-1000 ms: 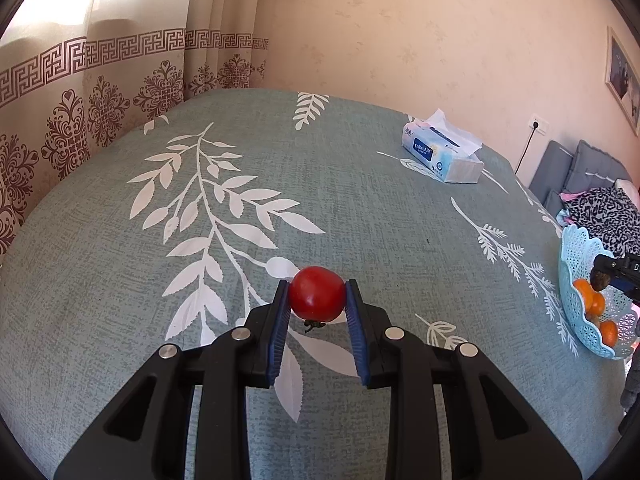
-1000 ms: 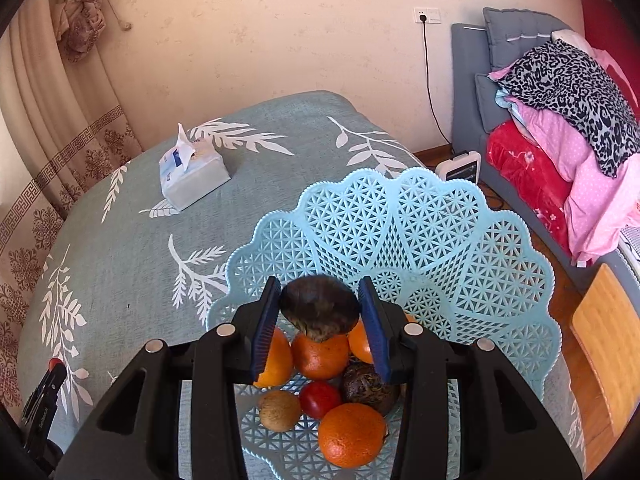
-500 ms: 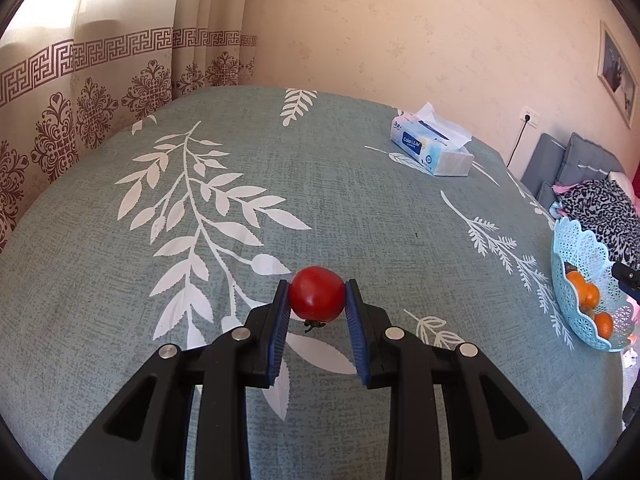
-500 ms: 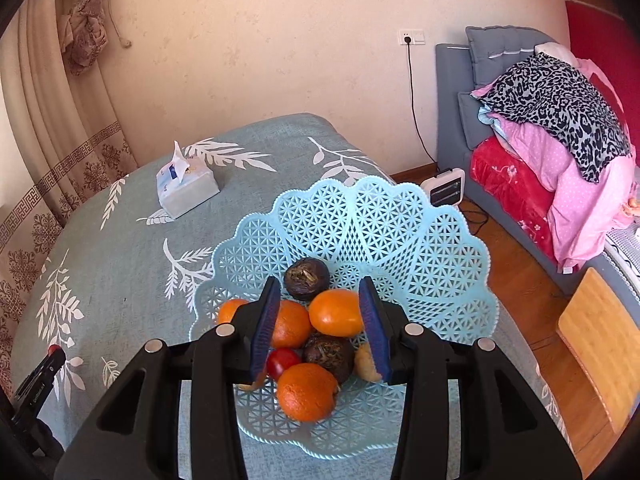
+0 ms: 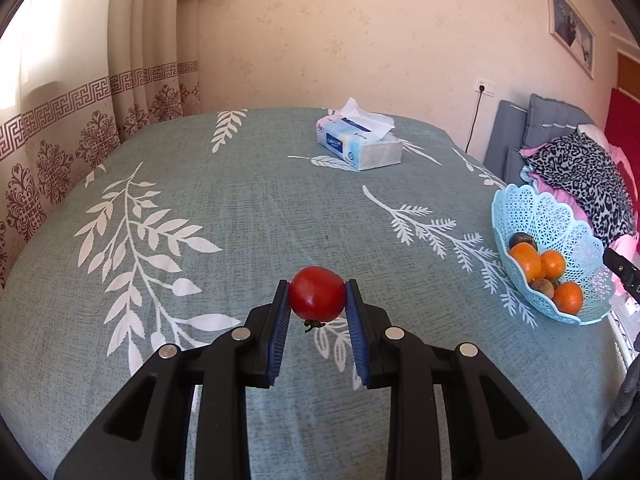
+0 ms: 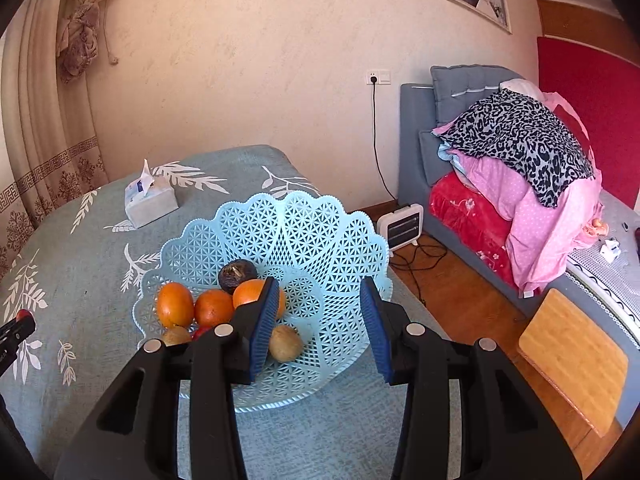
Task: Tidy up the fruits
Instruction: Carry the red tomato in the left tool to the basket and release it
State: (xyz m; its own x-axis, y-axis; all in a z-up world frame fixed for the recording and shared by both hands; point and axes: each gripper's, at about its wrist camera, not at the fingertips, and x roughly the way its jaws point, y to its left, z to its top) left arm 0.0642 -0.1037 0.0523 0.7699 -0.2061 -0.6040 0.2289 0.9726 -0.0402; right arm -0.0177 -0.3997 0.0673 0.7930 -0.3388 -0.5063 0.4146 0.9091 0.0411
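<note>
My left gripper (image 5: 317, 300) is shut on a red tomato (image 5: 317, 294) and holds it above the grey-green tablecloth. The light blue lattice basket (image 5: 520, 208) stands at the table's right edge; in the right wrist view the basket (image 6: 312, 220) holds several oranges (image 6: 214, 306), a dark passion fruit (image 6: 237, 275) and a brown kiwi (image 6: 285, 343). My right gripper (image 6: 320, 320) is open and empty, just in front of the basket. The left gripper tip with the tomato (image 6: 23, 315) shows at the far left.
A tissue box (image 5: 358, 146) stands at the back of the table; it also shows in the right wrist view (image 6: 150, 200). Curtains (image 5: 80, 80) hang to the left. A sofa with piled clothes (image 6: 516, 148), a small heater (image 6: 404, 224) and a wooden stool (image 6: 572, 356) lie to the right.
My right gripper let go of the dark passion fruit into the basket, opened wider and drew back. My left gripper, still holding the tomato, turned right toward the basket.
</note>
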